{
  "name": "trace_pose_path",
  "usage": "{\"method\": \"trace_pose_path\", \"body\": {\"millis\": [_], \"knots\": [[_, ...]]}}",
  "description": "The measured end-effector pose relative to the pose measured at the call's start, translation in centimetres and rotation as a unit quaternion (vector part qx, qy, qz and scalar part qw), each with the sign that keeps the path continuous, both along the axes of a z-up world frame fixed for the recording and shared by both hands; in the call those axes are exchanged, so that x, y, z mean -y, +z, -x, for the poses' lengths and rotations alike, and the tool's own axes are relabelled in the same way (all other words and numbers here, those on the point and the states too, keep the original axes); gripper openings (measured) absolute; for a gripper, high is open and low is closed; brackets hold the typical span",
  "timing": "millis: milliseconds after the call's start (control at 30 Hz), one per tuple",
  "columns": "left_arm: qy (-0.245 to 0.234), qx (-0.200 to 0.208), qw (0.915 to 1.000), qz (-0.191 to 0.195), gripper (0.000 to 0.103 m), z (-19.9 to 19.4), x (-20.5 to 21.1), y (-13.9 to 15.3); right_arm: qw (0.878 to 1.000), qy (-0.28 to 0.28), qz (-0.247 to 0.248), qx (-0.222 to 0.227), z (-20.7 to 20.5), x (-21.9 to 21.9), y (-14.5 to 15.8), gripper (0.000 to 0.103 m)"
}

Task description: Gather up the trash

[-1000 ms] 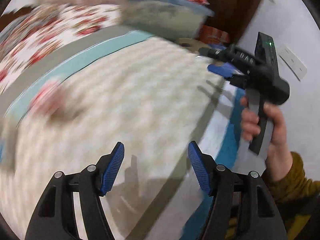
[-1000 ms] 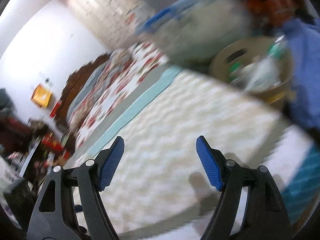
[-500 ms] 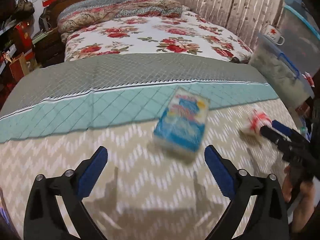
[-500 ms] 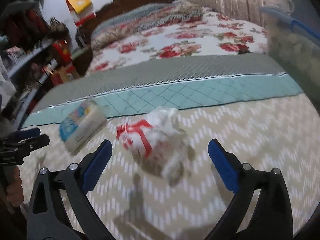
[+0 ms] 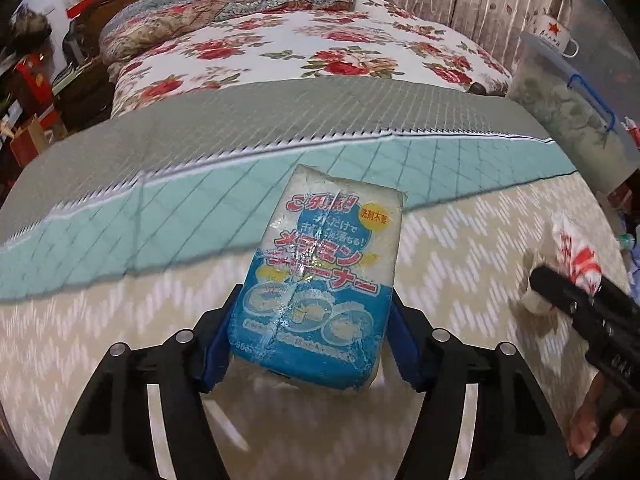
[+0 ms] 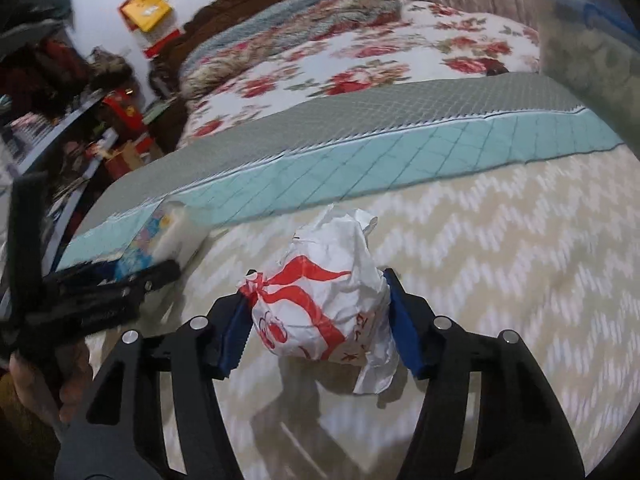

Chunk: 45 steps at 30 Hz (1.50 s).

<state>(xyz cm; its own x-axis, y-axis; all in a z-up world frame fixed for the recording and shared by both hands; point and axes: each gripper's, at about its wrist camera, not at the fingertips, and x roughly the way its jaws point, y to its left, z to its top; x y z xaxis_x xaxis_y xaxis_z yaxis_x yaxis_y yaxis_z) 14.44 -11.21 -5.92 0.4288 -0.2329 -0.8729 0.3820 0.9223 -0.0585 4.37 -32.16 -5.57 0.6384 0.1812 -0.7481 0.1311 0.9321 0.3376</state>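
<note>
L gripper now closing on the blue-white plastic sponge pack, pads touch its sides; before, wide open and apart. R gripper closing on crumpled white-red paper wrapper, on the beige zigzag blanket.

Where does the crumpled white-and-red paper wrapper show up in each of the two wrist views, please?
Left wrist view: the crumpled white-and-red paper wrapper lies at the far right edge on the chevron blanket, partly behind the right gripper.
Right wrist view: the same wrapper sits low in the centre, between the right gripper pads, whose jaws are closing.
Shared landmark: the teal quilted band across the bed.
</note>
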Motion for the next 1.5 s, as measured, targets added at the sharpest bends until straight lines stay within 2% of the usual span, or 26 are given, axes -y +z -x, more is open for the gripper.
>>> {"method": "trace_pose_path", "body": {"millis": [167, 333, 467, 600, 633, 700, 767, 867, 967, 1033, 1133, 1267, 1500], "knots": [[-0.015, -0.002, 0.9997, 0.02, 0.063, 6.1, -3.7, 0.2, 0.999, 0.046, -0.029, 0.001, 5.5, -2.8, -0.5, 0.062], [-0.042, 0.012, 0.9983, 0.038, 0.064, 11.6, -5.9, 0.7, 0.997, 0.075, -0.023, 0.015, 9.9, -5.3, 0.2, 0.063], [-0.057, 0.015, 0.9965, 0.06, 0.064, 14.1, -6.4, 1.0, 0.995, 0.094, -0.016, 0.026, 12.0, -7.0, 0.9, 0.065], [-0.066, 0.012, 0.9961, 0.058, 0.066, 14.8, -5.8, 0.5, 0.995, 0.097, 0.026, 0.019, 12.5, -8.7, 0.3, 0.072], [-0.065, 0.008, 0.9963, 0.054, 0.067, 14.9, -5.6, 0.2, 0.995, 0.095, 0.027, 0.015, 12.5, -8.6, 0.1, 0.075], [-0.064, 0.012, 0.9966, 0.05, 0.069, 15.1, -5.4, 0.1, 0.996, 0.089, 0.026, 0.009, 12.6, -8.7, -0.3, 0.086], [-0.065, 0.014, 0.9967, 0.048, 0.071, 15.4, -5.3, 0.1, 0.996, 0.083, 0.026, 0.012, 13.0, -8.6, -0.2, 0.089], [-0.058, 0.011, 0.997, 0.05, 0.079, 15.4, -5.6, 0.0, 0.997, 0.078, 0.017, 0.024, 13.6, -8.0, 0.3, 0.094], [-0.053, 0.012, 0.9969, 0.057, 0.079, 15.5, -6.0, 0.5, 0.997, 0.073, 0.004, 0.035, 14.4, -7.5, 0.8, 0.095], [-0.051, 0.02, 0.9964, 0.064, 0.087, 15.4, -6.6, 1.3, 0.997, 0.071, -0.004, 0.043, 14.9, -7.2, 1.2, 0.095], [-0.05, 0.027, 0.9955, 0.077, 0.089, 15.3, -7.4, 2.3, 0.995, 0.071, -0.013, 0.062, 16.0, -6.8, 1.9, 0.095], [-0.052, 0.027, 0.9959, 0.068, 0.089, 15.5, -7.5, 2.4, 0.994, 0.07, -0.005, 0.083, 16.6, -6.6, 2.7, 0.096], [-0.061, 0.034, 0.9966, 0.043, 0.089, 15.8, -6.2, 2.3, 0.994, 0.085, -0.011, 0.073, 15.8, -6.7, 1.9, 0.096]]}}
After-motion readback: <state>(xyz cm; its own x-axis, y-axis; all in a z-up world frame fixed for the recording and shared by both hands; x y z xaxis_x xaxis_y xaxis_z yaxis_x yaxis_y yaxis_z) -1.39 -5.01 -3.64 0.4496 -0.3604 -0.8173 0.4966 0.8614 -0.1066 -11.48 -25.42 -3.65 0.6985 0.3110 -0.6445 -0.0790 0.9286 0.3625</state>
